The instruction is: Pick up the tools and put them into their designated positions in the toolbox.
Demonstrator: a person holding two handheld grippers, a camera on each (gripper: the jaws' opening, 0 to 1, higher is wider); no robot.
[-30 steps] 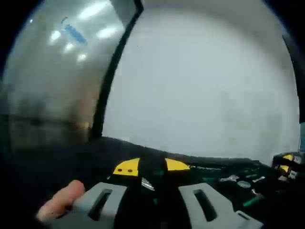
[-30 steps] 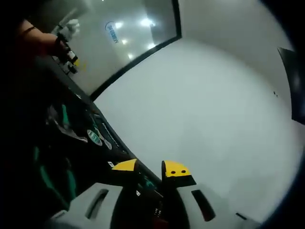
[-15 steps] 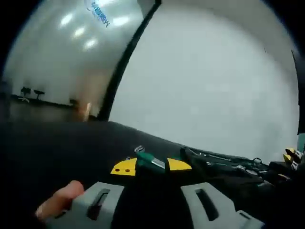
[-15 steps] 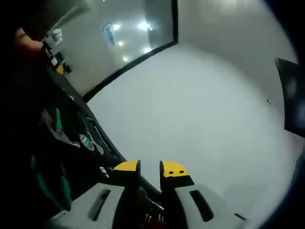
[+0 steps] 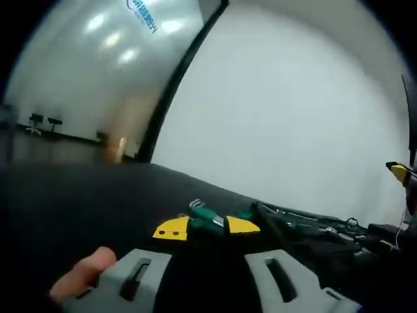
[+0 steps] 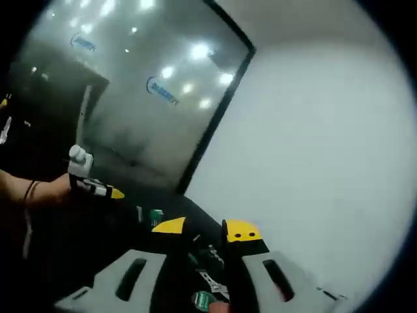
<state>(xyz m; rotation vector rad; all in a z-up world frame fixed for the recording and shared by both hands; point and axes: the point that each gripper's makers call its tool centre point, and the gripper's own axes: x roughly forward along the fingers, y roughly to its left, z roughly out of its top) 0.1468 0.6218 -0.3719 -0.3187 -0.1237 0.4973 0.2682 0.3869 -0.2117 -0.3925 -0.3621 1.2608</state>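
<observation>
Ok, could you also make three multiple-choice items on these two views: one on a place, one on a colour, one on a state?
1. In the left gripper view, where does the green-handled tool appear?
A. at the top of the view, against the white wall
B. between the two jaw tips of the left gripper
C. in a person's hand

2. What colour are the jaw tips of both grippers?
A. yellow
B. red
C. blue

3. How do the jaws of the right gripper stand?
A. pressed together
B. shut on a hammer
C. apart

Answers:
1 B: the green-handled tool lies on the black surface, seen between the tips of the left gripper.
2 A: each grey jaw ends in a yellow tip, in both views.
3 C: a clear gap shows between the tips of the right gripper.
</observation>
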